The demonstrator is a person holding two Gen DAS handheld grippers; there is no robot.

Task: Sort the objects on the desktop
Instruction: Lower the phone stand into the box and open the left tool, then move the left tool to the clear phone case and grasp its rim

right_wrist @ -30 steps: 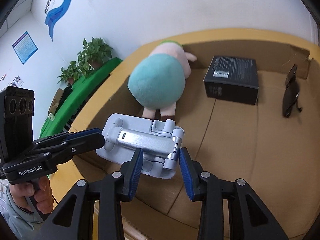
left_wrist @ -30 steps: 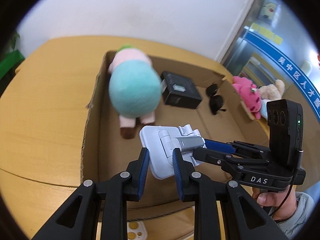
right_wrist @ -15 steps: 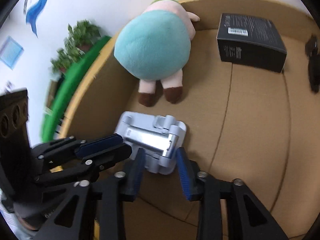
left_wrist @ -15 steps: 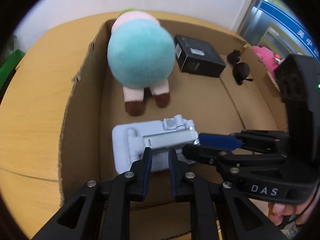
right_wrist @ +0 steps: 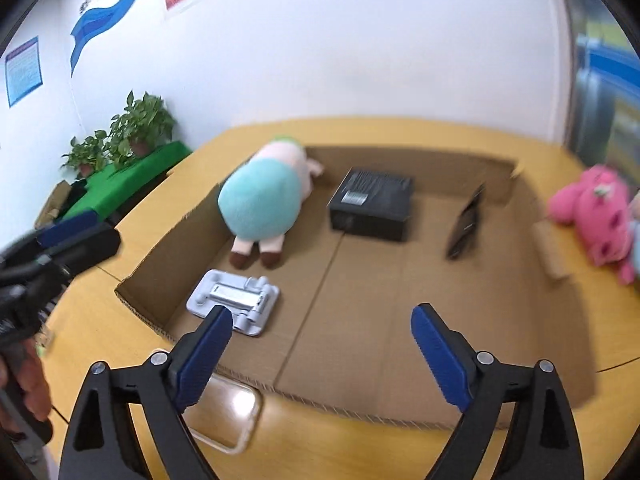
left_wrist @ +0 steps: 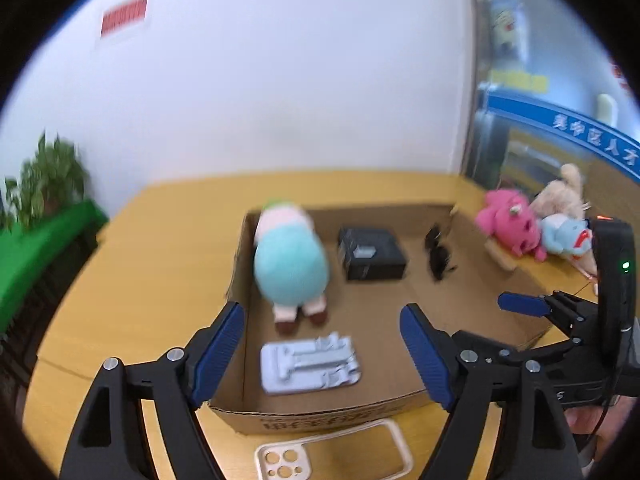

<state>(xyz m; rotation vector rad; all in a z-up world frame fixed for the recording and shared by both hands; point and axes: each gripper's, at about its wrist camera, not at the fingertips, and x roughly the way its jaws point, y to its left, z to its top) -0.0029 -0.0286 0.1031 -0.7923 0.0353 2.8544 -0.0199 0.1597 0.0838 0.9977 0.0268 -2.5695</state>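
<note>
A white folding stand [left_wrist: 310, 367] [right_wrist: 234, 307] lies flat on the floor of the shallow cardboard box [left_wrist: 320, 420] [right_wrist: 400, 412], near its front left corner. My left gripper [left_wrist: 326, 354] is open and empty, raised above the box's front edge. My right gripper [right_wrist: 320, 356] is open and empty, also raised over the front edge. In the box also lie a teal and pink plush [left_wrist: 290, 266] [right_wrist: 262, 202], a black box [left_wrist: 372, 254] [right_wrist: 372, 204] and sunglasses [left_wrist: 438, 256] [right_wrist: 466, 222].
A clear phone case [left_wrist: 332, 454] [right_wrist: 228, 416] lies on the wooden table [left_wrist: 132, 280] in front of the box. Pink, blue and beige plush toys [left_wrist: 516, 228] [right_wrist: 596, 212] sit right of the box. Plants [right_wrist: 124, 136] stand on a green surface at left.
Both grippers opened, let go of the white stand and pulled up and back. The stand now lies in the box.
</note>
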